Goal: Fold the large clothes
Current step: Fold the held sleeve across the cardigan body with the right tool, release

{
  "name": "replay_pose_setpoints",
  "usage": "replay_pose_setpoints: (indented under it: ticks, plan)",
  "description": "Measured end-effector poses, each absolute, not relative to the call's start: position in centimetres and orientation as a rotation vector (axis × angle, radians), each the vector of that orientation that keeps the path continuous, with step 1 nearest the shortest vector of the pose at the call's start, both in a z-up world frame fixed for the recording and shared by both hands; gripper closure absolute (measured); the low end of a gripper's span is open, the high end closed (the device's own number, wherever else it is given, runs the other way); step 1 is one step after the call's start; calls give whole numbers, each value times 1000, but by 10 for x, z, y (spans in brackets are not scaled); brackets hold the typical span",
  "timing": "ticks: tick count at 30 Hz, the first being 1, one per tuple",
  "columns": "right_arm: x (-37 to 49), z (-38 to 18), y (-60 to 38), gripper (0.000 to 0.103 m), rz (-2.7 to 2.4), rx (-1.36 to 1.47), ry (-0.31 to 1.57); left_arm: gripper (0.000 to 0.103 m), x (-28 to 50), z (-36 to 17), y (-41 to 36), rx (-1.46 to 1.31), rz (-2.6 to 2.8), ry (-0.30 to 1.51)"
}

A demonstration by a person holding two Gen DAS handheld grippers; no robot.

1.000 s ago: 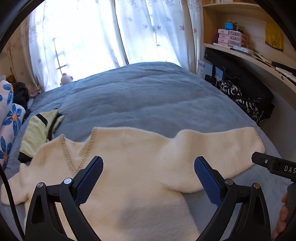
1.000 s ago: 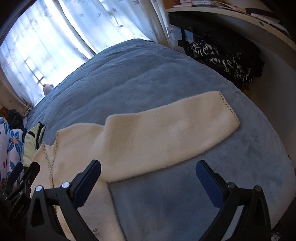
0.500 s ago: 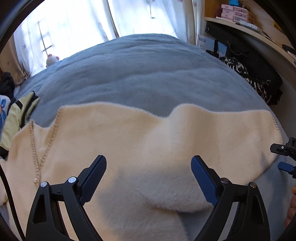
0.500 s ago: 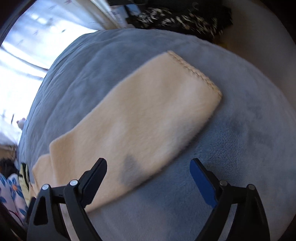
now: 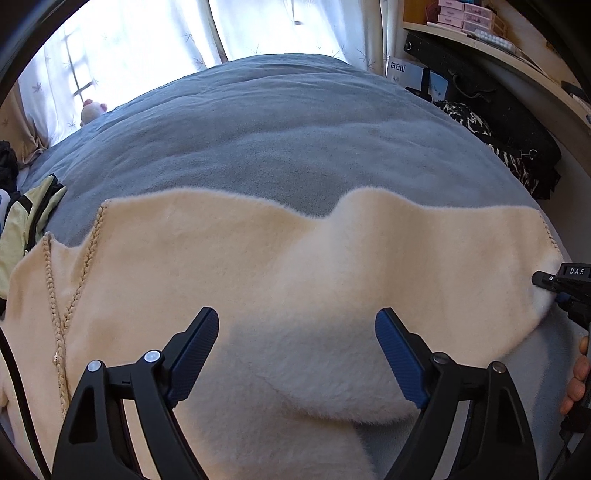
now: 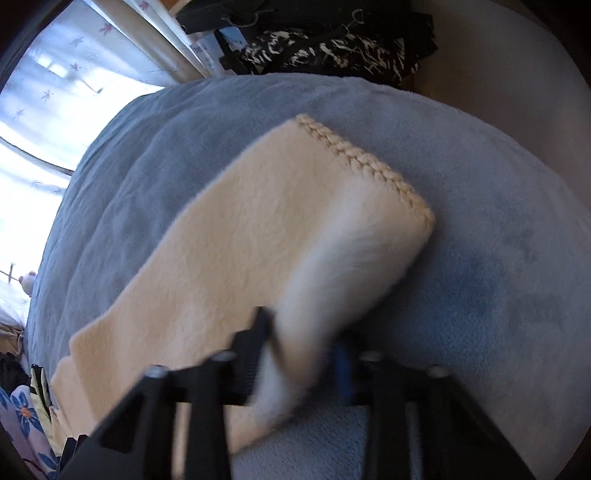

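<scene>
A cream fleece cardigan with braided trim lies flat on the grey-blue bed cover. Its sleeve stretches out to the right and ends in a braided cuff. My left gripper hovers low over the cardigan's body near the armpit. Its jaws are still wide and closing slowly, with fleece below them but nothing pinched. My right gripper is closing on the sleeve's near edge, and the fleece is bunched up between its pads. In the left wrist view the right gripper bites the sleeve near the cuff.
A yellow-green garment lies at the bed's left edge beside floral fabric. A black patterned bag and a shelf of boxes stand right of the bed. Curtains and a small plush toy are at the far end.
Both grippers came down close to the cardigan. The right one rolled, moved onto the sleeve's edge and shut its wide jaws on it. The left gripper's jaws narrowed slightly.
</scene>
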State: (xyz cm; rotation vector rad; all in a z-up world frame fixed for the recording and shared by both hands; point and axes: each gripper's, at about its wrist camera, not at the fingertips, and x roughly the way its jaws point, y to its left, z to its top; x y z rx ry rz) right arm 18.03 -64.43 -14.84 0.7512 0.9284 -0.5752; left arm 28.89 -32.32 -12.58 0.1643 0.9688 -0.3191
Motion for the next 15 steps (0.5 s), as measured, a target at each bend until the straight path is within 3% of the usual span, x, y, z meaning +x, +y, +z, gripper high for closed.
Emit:
replay_pose_setpoints:
  ticks: [9,15]
  plan:
    - [176,-42,-565,91,-345,579,694,17,266,-76,-282,139,-321,908]
    - [192,-4,-457,91,-51,467,688,17,255,-44,-211,84,-267,878]
